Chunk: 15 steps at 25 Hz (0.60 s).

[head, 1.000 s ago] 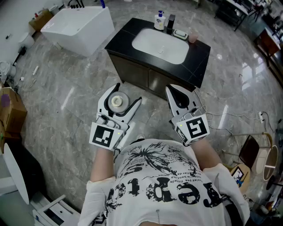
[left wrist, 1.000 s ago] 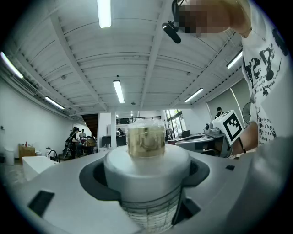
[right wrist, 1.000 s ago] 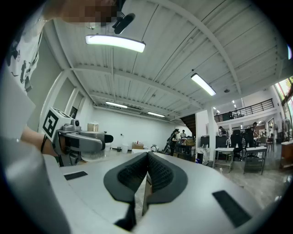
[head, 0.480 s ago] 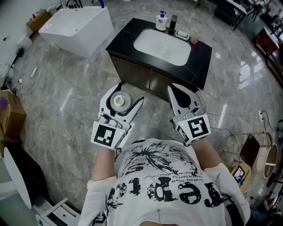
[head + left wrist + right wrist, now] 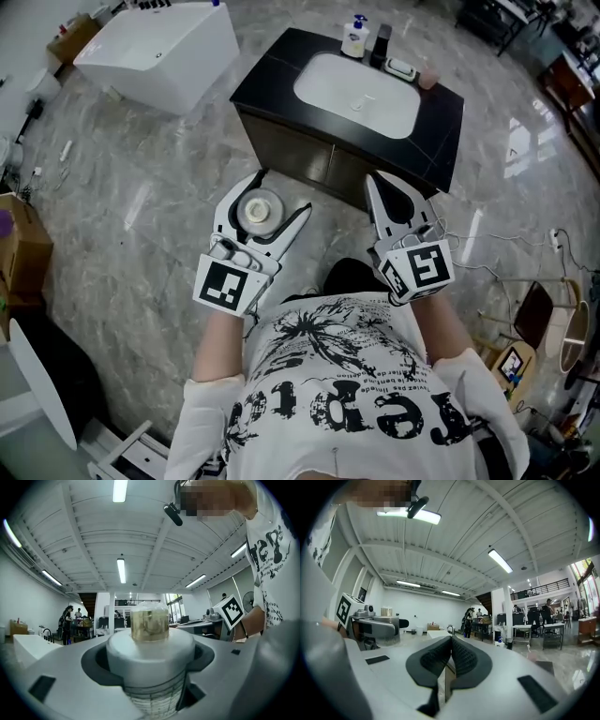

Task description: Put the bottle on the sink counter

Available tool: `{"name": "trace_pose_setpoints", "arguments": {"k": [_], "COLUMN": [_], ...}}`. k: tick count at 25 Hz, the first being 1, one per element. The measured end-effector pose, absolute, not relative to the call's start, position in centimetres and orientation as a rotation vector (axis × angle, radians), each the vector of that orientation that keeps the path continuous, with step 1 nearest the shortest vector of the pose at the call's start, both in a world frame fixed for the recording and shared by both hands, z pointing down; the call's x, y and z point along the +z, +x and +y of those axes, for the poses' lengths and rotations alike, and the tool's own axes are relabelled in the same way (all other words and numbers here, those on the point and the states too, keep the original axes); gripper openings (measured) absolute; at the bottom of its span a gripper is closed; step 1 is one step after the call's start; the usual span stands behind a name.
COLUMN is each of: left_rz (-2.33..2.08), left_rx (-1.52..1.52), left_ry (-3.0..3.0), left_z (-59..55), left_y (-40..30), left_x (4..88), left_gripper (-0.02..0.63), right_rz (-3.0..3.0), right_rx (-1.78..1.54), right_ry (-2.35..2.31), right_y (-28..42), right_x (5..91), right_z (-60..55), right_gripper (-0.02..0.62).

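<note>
The bottle (image 5: 149,639) has a broad white collar, a small clear cap with a yellowish core on top, and a see-through body printed with a fine grid. From the head view it reads as a white disc with a beige centre (image 5: 260,208). It is held upright in the air above the floor, short of the sink counter (image 5: 441,131) and well apart from it.

The counter is a black slab on a dark cabinet with a white basin (image 5: 356,92) sunk into it; a pump bottle (image 5: 354,37), a dark faucet (image 5: 382,42), a soap dish (image 5: 401,67) and a pink cup (image 5: 428,80) line its far edge. A grey marble floor (image 5: 141,206) surrounds it, with a white bathtub (image 5: 155,52) to the left.

The left gripper (image 5: 277,195) has its jaws spread wide around the bottle's neck, clamping it. The right gripper (image 5: 378,183) is closed tight, its ribbed pads (image 5: 461,656) pressed together with nothing between them
</note>
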<state>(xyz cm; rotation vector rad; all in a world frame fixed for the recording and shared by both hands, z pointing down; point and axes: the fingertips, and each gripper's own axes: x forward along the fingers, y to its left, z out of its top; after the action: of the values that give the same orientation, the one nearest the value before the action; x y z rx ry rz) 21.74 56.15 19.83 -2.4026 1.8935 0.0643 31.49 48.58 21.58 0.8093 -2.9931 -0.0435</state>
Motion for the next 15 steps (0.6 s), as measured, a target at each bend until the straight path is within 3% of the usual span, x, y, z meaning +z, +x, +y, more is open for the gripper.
{"name": "trace_pose_setpoints", "arguments": {"k": [15], "left_rz": [1.973], "left_rx": [0.007], "left_ry": [-2.366], "left_z": [38.0], "left_y": [10.7], "left_x": [21.3], "left_gripper": [0.350], "right_rz": [-2.928], "right_rx": [0.026], "right_ry": [0.720], "right_y": [19.3], "right_x": [25.3], "right_z": [29.3], "right_gripper": [0.014]}}
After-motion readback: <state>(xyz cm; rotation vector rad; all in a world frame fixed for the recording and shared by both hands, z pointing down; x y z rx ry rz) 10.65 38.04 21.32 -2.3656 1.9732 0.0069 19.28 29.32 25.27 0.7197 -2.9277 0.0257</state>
